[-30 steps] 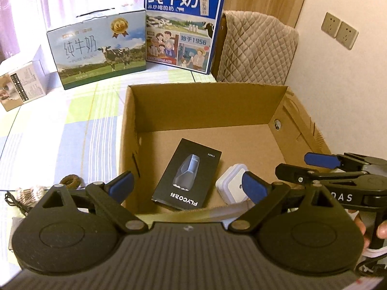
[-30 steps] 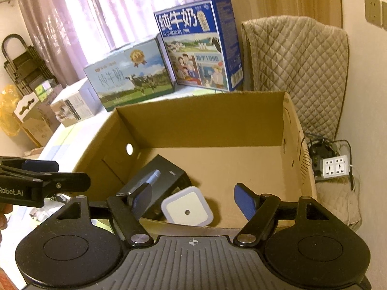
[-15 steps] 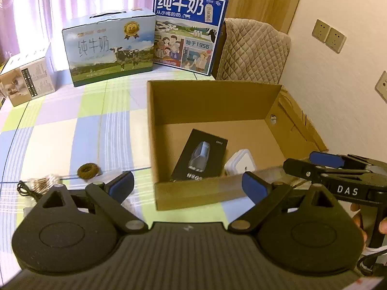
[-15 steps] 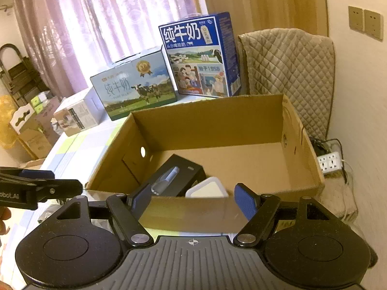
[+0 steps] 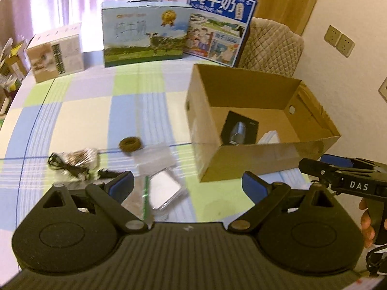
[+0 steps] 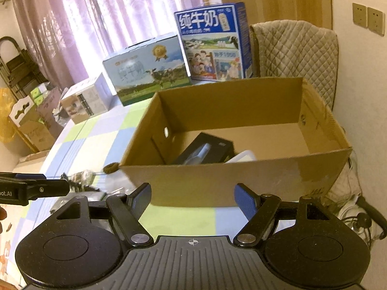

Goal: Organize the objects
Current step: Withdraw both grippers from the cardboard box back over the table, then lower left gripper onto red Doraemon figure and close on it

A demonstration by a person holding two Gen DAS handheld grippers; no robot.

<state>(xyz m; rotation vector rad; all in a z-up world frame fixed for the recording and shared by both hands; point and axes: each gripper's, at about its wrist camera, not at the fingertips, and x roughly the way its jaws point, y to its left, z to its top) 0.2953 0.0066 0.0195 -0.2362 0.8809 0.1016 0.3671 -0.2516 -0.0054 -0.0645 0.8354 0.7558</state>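
An open cardboard box (image 5: 271,159) (image 6: 241,181) stands on the checked tablecloth, holding a black product box (image 5: 239,128) (image 6: 205,149) and a white square item (image 5: 269,138) (image 6: 243,156). My left gripper (image 5: 187,184) hangs open and empty over loose things left of the box: a clear bag with a flat silver item (image 5: 164,189), a brown ring (image 5: 130,144) and a black cable with a shiny bundle (image 5: 72,162). Before the box's near wall my right gripper (image 6: 193,197) is open with nothing between its fingers.
Two milk cartons (image 5: 145,31) (image 5: 217,24) and a small white box (image 5: 56,52) stand at the table's far edge. A quilted chair back (image 5: 271,46) is behind the box. A wall with sockets (image 5: 338,41) runs along the right.
Both grippers have drawn back from over the box toward the near table edge. The left one has swung left, bringing the loose items into view. Both stay open.
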